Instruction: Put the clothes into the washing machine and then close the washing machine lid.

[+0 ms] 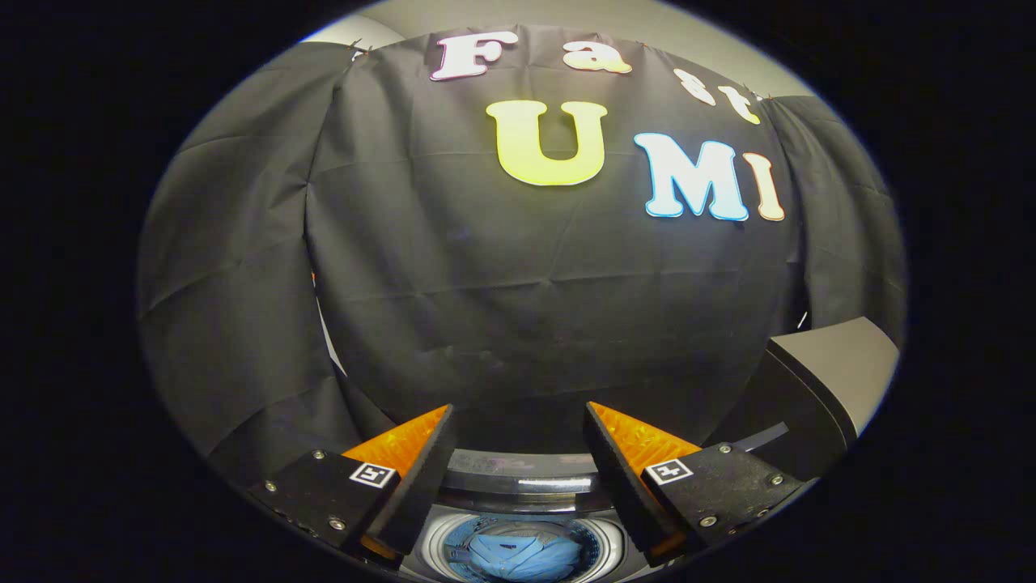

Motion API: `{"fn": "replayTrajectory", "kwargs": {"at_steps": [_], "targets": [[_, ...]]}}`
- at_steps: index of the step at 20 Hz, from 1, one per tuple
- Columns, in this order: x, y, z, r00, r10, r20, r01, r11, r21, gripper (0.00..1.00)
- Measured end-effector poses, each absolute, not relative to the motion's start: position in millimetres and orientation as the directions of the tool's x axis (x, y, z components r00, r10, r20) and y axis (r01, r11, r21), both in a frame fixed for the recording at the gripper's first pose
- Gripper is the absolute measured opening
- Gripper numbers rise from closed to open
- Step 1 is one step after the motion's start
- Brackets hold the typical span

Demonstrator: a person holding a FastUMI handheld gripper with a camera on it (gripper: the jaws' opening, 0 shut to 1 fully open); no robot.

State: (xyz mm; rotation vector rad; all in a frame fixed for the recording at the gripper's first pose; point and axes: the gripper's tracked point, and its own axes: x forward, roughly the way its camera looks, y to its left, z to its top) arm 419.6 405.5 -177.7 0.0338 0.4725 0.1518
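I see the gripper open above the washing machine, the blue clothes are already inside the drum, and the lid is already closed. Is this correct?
Not entirely. In the gripper view the lid stands raised beside the washing machine, not closed; the drum is open to view. The rest holds: the gripper is open above it, and the blue clothes lie inside.

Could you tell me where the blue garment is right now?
The blue garment lies inside the washing machine drum, below and between the open gripper's fingers.

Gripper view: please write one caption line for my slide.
Open gripper held above the open washing machine, blue clothes already in its drum, raised lid at the right, not yet closed.
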Motion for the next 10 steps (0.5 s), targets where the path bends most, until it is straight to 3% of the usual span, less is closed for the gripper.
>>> {"fn": "replayTrajectory", "kwargs": {"at_steps": [10], "targets": [[372,402,-183,0.905,0.166,-0.391,-0.151,0.986,0.068,0.94]]}}
